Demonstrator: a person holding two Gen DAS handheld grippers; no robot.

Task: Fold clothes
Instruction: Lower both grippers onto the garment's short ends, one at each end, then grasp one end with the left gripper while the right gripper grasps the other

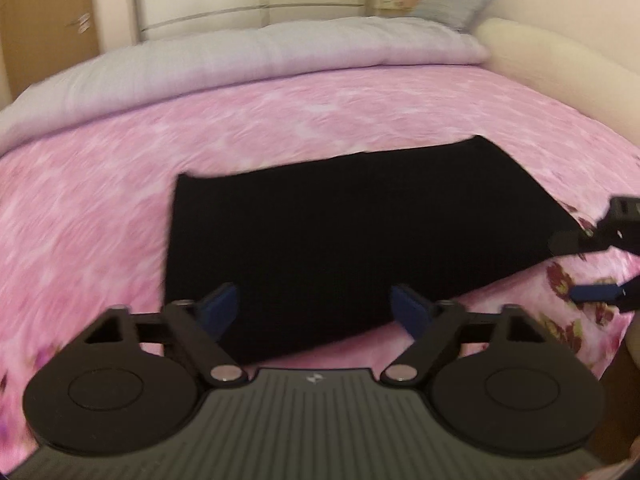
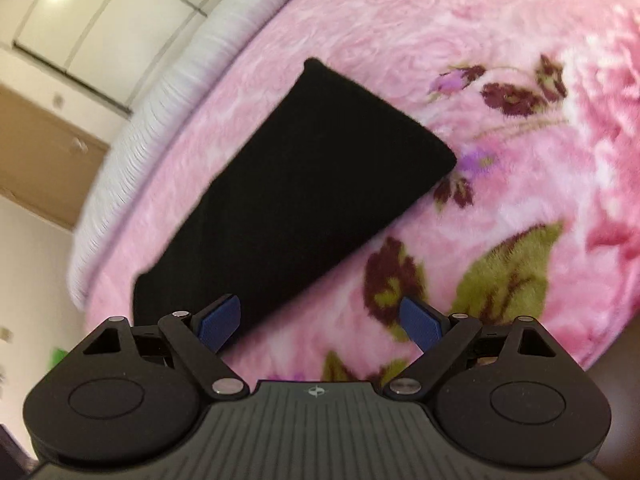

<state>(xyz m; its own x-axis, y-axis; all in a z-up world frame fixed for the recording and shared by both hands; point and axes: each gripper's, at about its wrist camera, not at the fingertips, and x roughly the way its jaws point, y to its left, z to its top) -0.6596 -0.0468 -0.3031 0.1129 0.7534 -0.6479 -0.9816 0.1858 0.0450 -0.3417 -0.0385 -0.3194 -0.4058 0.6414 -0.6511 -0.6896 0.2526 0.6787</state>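
A black garment lies folded flat as a rectangle on the pink floral blanket. It also shows in the right wrist view. My left gripper is open and empty, hovering over the garment's near edge. My right gripper is open and empty, just off the garment's near corner, over the blanket. The right gripper also shows at the right edge of the left wrist view, beside the garment's right corner.
A folded lilac quilt lies along the far side of the bed. A cream headboard curves at the right, with a grey pillow behind. Wardrobe doors stand beyond the bed.
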